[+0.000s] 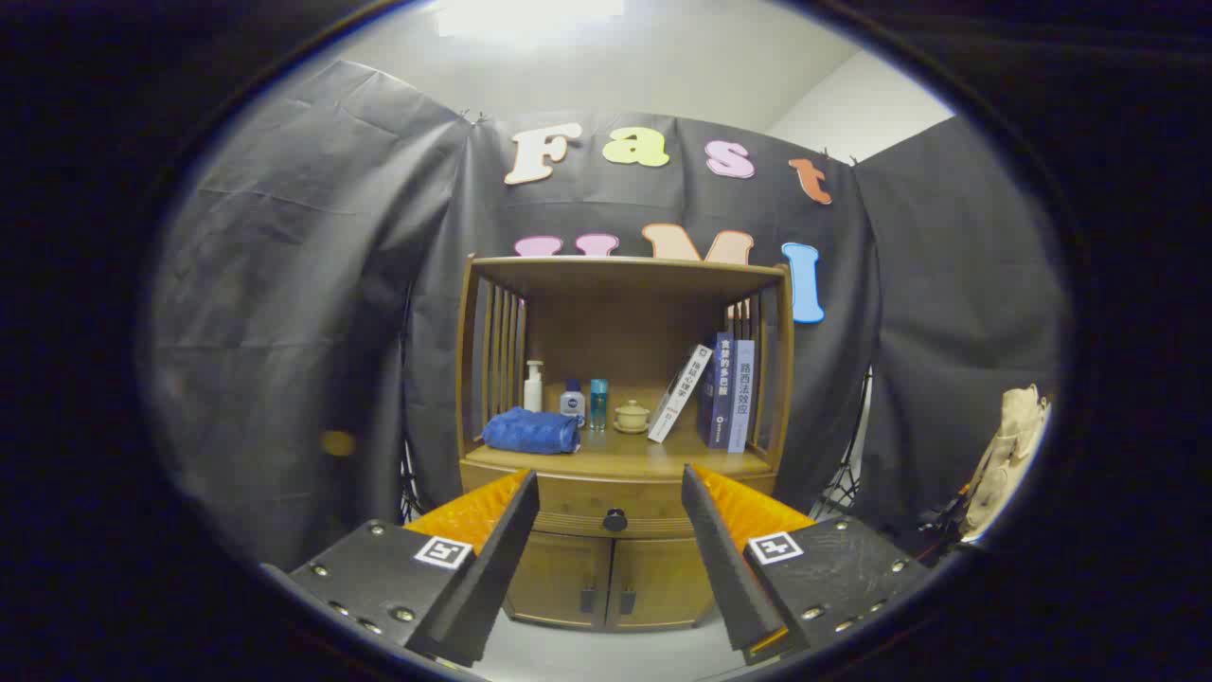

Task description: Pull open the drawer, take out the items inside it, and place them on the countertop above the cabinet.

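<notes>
Cabinet (620, 445), wooden, standing against the booth wall, seen from in front and well beyond the gripper (611, 485). Countertop (615, 461) under an open shelf with slatted sides, holding, left to right: folded blue towel (530, 431) at the front left; white pump bottle (534, 386) behind it; small blue-capped bottle (572, 400) just beside; slim teal bottle (598, 403) next; small lidded cup (631, 416) on a saucer near the middle; one white book (680, 393) leaning rightward against two upright dark and pale books (729, 390) at the right side. Drawer (606, 507) directly below the countertop, closed, with a round dark knob (615, 519) at its centre; contents hidden. Two lower doors (606, 583) beneath, closed, each with a small dark handle by the middle seam. Gripper jaws spread wide, holding nothing; the knob appears between the two fingers, farther off, with no contact. Tan bag (1008, 455), hanging or propped off to the right of the cabinet, well apart from it.
</notes>
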Available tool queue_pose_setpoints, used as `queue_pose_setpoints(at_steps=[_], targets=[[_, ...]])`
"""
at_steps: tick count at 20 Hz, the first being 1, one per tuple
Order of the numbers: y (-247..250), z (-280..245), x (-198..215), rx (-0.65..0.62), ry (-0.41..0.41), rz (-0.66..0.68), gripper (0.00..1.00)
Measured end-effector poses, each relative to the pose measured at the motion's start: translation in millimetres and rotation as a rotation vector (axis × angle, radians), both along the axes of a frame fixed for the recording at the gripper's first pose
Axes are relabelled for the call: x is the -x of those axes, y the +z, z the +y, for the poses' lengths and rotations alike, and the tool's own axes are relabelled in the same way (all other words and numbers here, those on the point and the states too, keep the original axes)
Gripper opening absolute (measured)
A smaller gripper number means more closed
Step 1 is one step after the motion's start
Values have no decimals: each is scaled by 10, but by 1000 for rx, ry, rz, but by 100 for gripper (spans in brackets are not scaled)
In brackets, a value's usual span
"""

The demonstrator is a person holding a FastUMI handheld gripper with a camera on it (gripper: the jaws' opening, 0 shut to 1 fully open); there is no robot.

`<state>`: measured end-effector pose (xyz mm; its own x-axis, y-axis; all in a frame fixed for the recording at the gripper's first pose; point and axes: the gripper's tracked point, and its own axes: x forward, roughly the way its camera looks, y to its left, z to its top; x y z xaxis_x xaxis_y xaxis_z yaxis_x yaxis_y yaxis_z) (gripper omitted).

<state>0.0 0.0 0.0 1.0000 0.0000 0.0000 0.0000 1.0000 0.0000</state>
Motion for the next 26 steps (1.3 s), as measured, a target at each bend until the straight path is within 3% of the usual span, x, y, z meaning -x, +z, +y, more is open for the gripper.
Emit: queue_pose_setpoints(at_steps=[26], targets=[[-91, 45, -198, 3, 13, -31, 91]])
